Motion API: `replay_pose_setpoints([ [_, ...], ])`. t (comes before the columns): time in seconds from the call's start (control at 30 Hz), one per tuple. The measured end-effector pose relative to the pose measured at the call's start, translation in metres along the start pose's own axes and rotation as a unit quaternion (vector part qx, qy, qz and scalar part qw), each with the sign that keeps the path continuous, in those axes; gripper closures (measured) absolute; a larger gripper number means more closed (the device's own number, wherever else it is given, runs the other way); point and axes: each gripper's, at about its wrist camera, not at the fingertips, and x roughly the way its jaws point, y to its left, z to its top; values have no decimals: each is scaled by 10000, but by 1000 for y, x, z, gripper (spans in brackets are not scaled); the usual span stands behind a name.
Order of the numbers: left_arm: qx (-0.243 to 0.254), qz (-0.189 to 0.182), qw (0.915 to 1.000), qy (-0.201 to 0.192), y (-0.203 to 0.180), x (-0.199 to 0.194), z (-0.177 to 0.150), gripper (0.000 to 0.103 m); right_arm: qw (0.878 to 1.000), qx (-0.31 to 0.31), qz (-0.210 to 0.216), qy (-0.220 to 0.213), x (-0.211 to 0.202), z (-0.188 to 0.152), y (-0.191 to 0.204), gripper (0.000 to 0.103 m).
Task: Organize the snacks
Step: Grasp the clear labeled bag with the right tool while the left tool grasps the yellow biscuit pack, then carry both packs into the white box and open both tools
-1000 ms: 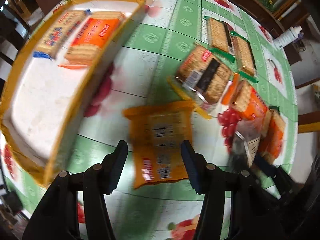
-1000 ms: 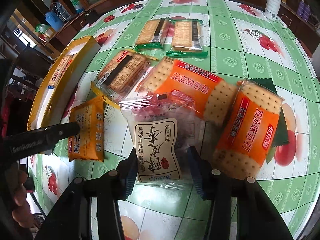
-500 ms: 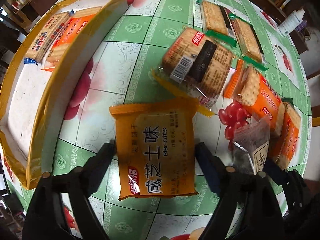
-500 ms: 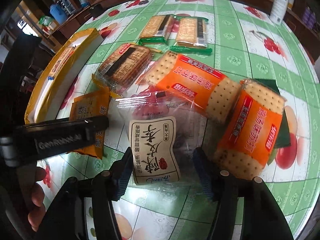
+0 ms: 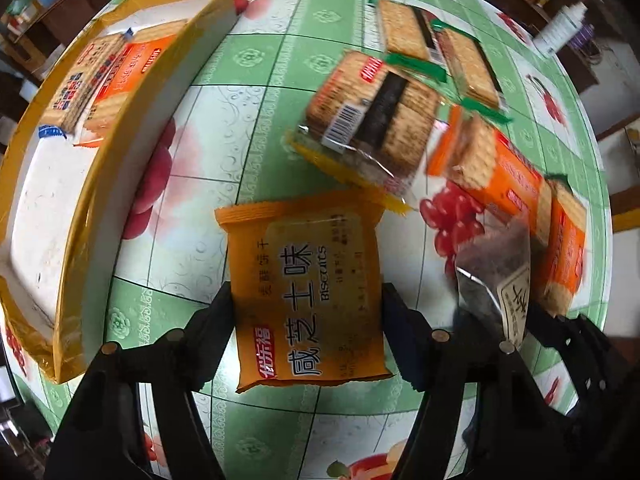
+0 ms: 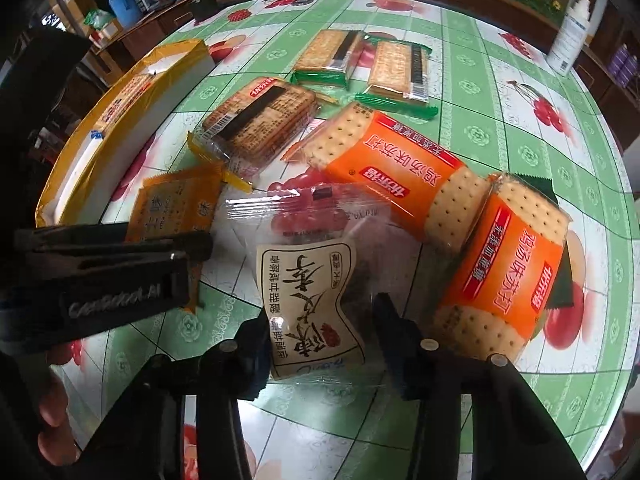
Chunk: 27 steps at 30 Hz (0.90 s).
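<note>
While lying flat, yellow biscuit packet (image 5: 306, 300), glossy, red logo, crimped ends

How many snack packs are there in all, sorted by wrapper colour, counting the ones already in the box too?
Orange cracker packs: 3, two on the table, one in the box
Green-edged packs: 2
Yellow packs: 2
Clear pack with paper label: 1
Blue-edged pack in the box: 1
Total: 9
</note>
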Motion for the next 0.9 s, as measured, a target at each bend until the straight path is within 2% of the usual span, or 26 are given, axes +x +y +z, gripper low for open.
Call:
replay_pose_setpoints([
  [0.43, 556, -121, 9982, -200, -2, -9, -51, 34, 9998, 178, 26, 48, -13, -33, 2, 58],
  [0.73, 1114, -187, 9919, -575, -4, -46, -98, 34, 9997, 220, -10, 79, -23, -62, 20, 58],
  [0.9, 1258, -279, 9891, -713, -4, -64, -114, 34, 9995, 305, 14, 23, -35, -72, 32, 58],
])
